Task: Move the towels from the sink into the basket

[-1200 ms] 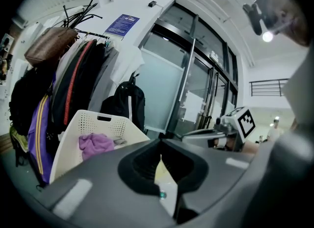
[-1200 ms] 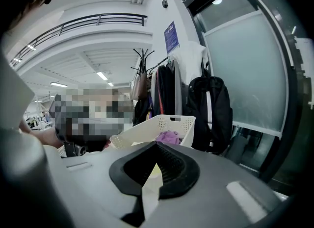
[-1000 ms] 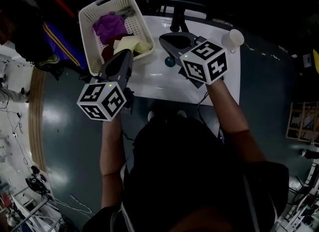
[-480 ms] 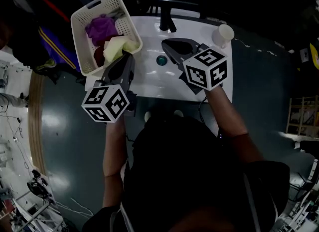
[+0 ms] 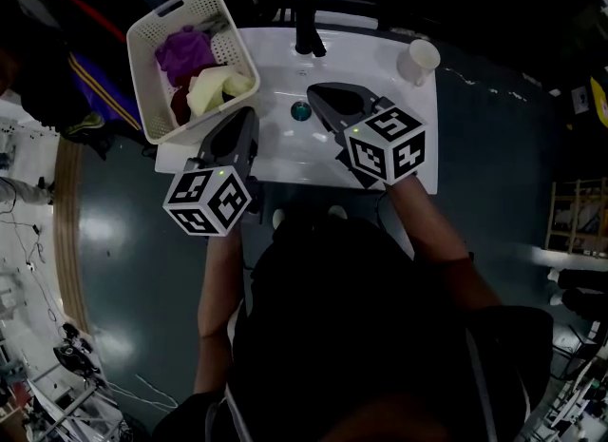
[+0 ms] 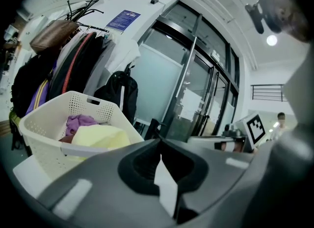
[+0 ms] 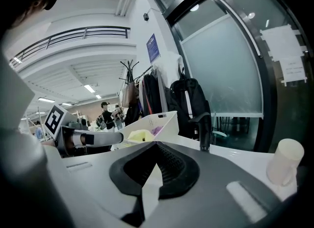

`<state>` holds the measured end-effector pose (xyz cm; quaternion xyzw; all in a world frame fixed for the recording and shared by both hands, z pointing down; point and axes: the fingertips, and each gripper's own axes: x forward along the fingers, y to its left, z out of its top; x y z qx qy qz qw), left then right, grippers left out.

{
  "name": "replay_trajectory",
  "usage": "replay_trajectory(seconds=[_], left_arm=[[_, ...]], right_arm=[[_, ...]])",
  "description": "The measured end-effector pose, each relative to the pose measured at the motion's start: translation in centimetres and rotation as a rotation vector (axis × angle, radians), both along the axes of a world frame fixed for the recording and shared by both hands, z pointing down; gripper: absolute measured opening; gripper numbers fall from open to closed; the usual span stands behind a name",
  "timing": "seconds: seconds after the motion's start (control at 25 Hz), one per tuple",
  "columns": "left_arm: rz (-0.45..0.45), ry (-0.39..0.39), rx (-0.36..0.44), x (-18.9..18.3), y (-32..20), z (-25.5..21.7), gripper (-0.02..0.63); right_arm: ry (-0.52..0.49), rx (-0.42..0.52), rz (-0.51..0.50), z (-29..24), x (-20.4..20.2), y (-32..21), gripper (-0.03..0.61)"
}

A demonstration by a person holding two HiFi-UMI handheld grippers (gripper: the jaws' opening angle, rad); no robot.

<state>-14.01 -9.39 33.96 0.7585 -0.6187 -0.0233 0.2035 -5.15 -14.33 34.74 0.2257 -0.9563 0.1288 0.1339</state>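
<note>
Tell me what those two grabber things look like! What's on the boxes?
The left gripper and the right gripper are both smooth, dark grey wedges. Each carries a white cube covered in black square markers, with a tiny green light beside it. The fingers are lined with black ribbed pads. The person holding them wears a dark top.

one white basket [image 5: 176, 5], three towels in it: purple towel [image 5: 183, 50], yellow towel [image 5: 211, 88], dark red towel [image 5: 180, 104]. one sink [image 5: 285, 141], one black tap [image 5: 306, 31], one pale cup [image 5: 418, 58]. two grippers: left gripper [image 5: 247, 115], right gripper [image 5: 315, 94].
</note>
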Motion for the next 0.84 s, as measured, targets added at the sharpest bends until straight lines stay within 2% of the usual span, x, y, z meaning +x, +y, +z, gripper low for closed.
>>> replay_trajectory(seconds=[0.36, 0.84], left_arm=[[0.034, -0.011, -0.032, 2.6, 0.3, 2.4, 0.008], [0.015, -0.017, -0.056, 1.9, 1.2, 3.7, 0.008]], right_arm=[[0.01, -0.02, 0.039, 1.8, 1.6, 0.7, -0.003], [0.017, -0.062, 0.029, 3.9, 1.1, 1.4, -0.003]])
